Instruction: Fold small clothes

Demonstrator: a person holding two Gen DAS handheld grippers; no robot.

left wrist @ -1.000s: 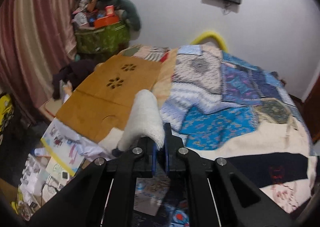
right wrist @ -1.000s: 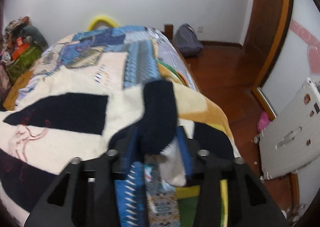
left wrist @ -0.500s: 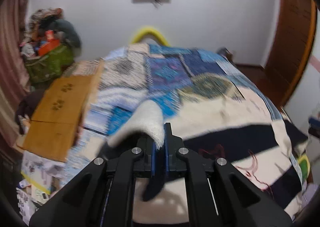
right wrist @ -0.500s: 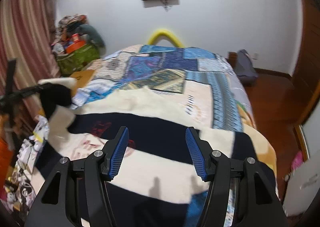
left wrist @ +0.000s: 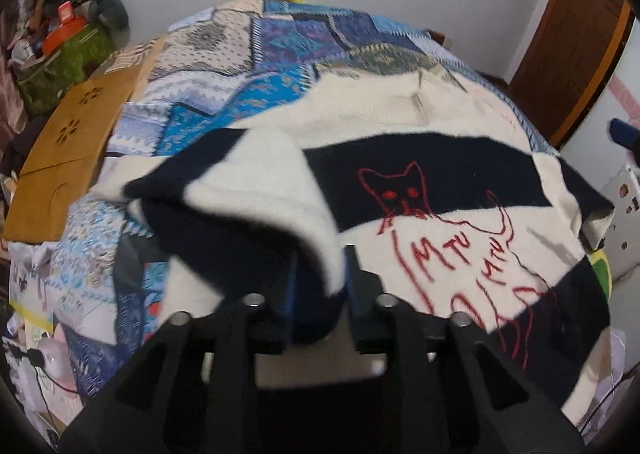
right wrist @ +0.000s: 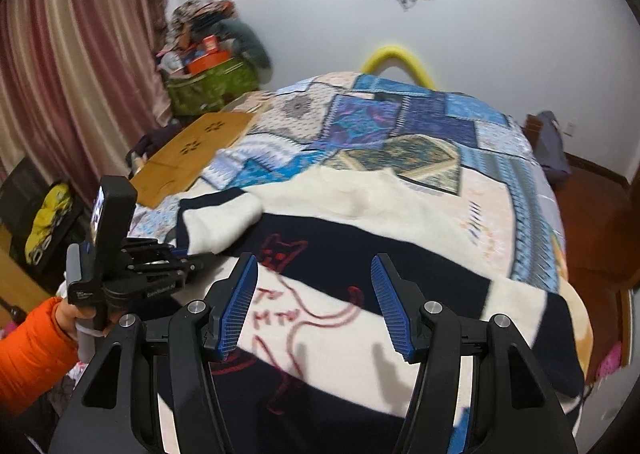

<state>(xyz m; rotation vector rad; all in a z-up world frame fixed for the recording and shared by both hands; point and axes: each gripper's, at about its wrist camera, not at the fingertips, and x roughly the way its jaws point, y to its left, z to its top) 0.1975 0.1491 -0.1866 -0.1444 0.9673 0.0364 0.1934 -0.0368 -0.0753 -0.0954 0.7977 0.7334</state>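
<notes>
A cream and dark navy striped sweater [left wrist: 460,182] with a red cat drawing lies spread on the bed; it also shows in the right wrist view [right wrist: 360,238]. My left gripper [left wrist: 320,266] is shut on the sweater's left sleeve [left wrist: 248,190], which is folded over toward the body. In the right wrist view the left gripper [right wrist: 188,258] sits at the sweater's left edge, holding the sleeve [right wrist: 220,222]. My right gripper [right wrist: 314,302] is open and empty, above the sweater's lower middle.
A patchwork quilt [right wrist: 400,126] covers the bed. A wooden lap table [left wrist: 68,134] lies at the bed's left edge. A green basket of clutter [right wrist: 208,82] stands by the curtain. A wooden door [left wrist: 580,46] is at the right. Papers lie on the floor at the left.
My right gripper let go of the dark sleeve and opened, now over the sweater. My left gripper swung right, carrying the left sleeve over the sweater's body.
</notes>
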